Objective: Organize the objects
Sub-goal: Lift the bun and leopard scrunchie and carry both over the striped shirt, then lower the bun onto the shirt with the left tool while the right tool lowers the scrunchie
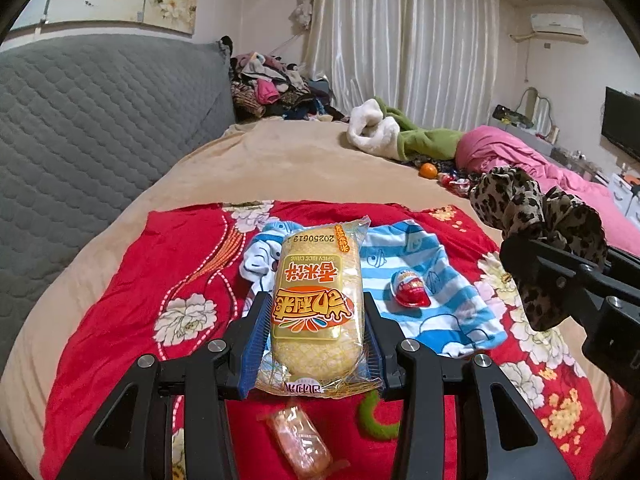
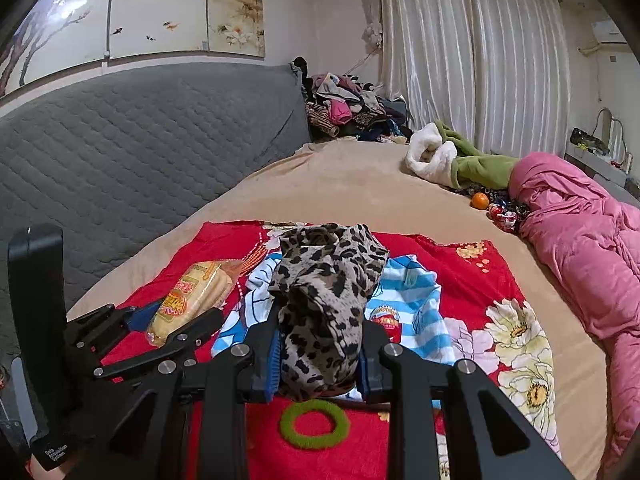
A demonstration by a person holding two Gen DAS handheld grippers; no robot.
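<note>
Both grippers are carrying mid-sort: left gripper [image 1: 316, 332] clamping the yellow plastic-wrapped rice cake packet [image 1: 316, 308], right gripper [image 2: 318, 356] gripping the bunched leopard-print cloth [image 2: 324, 300], both above the red floral blanket [image 1: 120, 300]; next probably setting each down in separate groups.

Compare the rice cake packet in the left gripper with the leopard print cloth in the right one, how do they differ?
The rice cake packet is a stiff, glossy yellow wrapper with printed lettering; the leopard print cloth is soft, bunched, spotted tan and black fabric. The packet lies flat and straight between the left gripper pads; the cloth bulges loosely above the right gripper. Both are clamped, above the red floral blanket.
</note>
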